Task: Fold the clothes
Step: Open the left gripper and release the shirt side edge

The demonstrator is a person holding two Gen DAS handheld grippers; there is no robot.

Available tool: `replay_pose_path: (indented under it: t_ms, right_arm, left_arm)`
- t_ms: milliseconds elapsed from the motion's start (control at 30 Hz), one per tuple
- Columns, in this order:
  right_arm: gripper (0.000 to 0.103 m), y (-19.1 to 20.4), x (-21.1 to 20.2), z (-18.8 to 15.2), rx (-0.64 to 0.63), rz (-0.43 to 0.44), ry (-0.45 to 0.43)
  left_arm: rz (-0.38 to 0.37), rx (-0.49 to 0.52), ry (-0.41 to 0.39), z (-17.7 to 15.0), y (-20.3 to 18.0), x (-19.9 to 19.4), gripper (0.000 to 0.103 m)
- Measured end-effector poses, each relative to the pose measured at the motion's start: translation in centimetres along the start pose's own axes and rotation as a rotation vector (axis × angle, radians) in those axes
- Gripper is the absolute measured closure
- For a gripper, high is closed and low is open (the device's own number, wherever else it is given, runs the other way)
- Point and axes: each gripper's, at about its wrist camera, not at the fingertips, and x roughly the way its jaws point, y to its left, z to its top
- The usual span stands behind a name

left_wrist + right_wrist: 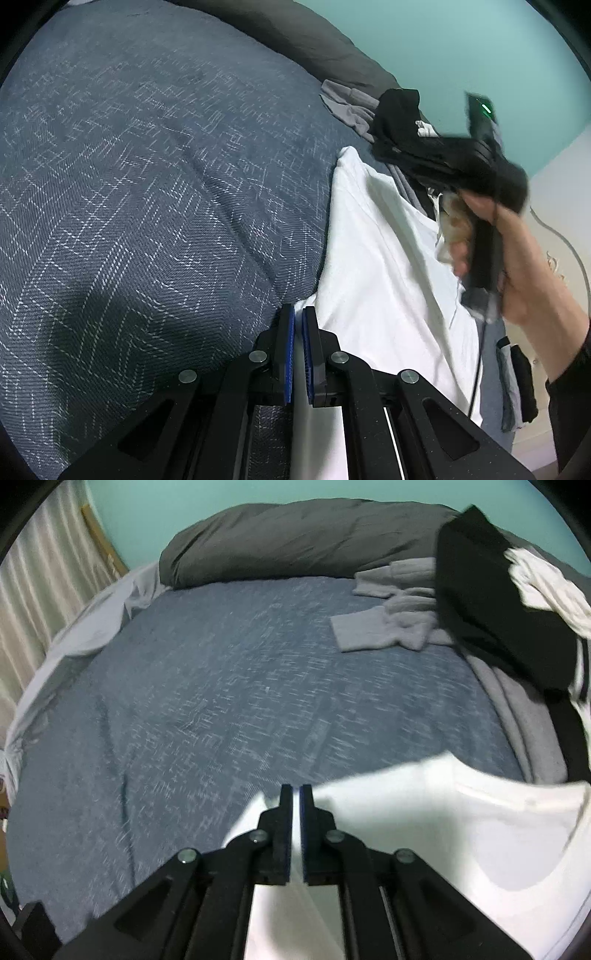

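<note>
The white shirt (373,258) hangs stretched between both tools above the right side of the bed (147,184). The left tool (298,325) has its blue pads nearly together at the shirt's lower edge; a thin gap shows between them, and cloth appears to run under and between the fingers, so the tool reads as clamped on the shirt. The right tool (296,797) stands the same way, pads nearly together with white cloth on both sides and beneath. In the left view the right hand (517,266) carries its tool raised over the shirt's far end, motion-blurred.

A loose heap lies at the bed's right edge: a grey garment (391,620) spread flat, a black garment (491,602) over it, and more white cloth (546,587) on top. A dark pillow (295,539) lies at the head of the bed.

Step in hand, as judged: the shirt is being carried, or shaken out, toward the open middle of the bed. Whether it is being spread for a fold or lifted part-folded cannot be told; no crease line shows.

The next move calls for:
- equal tension between both tools;
- the shirt kept clear of the heap;
- both grips held until the cloth lies flat on the bed.
</note>
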Motion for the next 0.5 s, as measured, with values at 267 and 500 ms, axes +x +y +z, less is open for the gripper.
replay_pose_path:
  t_ms: [267,500]
  right_arm:
    - [0.079,-4.3,-5.6,-4.5,0.038,0.035,0.017]
    - [0.077,-5.5,-7.1,-9.1,0.042,0.077,0.09]
  left_arm:
    - [0.049,-0.006,-0.034,-0.3,-1.1,-1.9,0.076]
    - [0.159,0.041,-0.067,-2.4,-2.6,-4.5,0.045]
